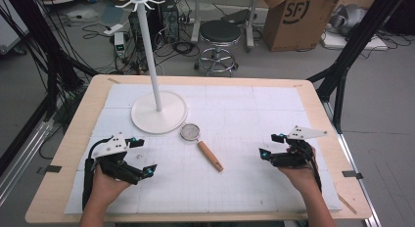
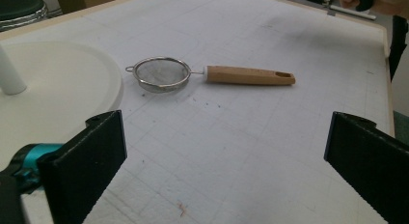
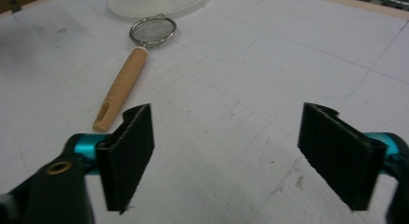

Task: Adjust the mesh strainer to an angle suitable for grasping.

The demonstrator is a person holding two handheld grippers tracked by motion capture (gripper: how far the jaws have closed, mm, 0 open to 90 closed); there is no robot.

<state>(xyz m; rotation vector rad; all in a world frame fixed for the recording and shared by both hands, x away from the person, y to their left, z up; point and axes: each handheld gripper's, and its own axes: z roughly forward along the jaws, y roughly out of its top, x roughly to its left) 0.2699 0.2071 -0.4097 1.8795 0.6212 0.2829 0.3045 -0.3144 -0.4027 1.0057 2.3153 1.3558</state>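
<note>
Near the surface's (image 1: 313, 97) front corners, left tool (image 1: 144, 156) and right tool (image 1: 271, 145) sit low in the hands, jaws wide, angled inward toward the strainer (image 1: 201, 144) lying between them beside the white stand (image 1: 158, 111).

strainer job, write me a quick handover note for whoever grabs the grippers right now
Left gripper: open, holding nothing, near the left edge of the mat.
Right gripper: open, holding nothing, on the right side.
Strainer: lies flat mid-mat, mesh bowl next to the base of the white hook stand, wooden handle pointing toward the person.
Done: nothing, the strainer is untouched.
Left: probably grasp the handle and hang it on a stand hook.
</note>
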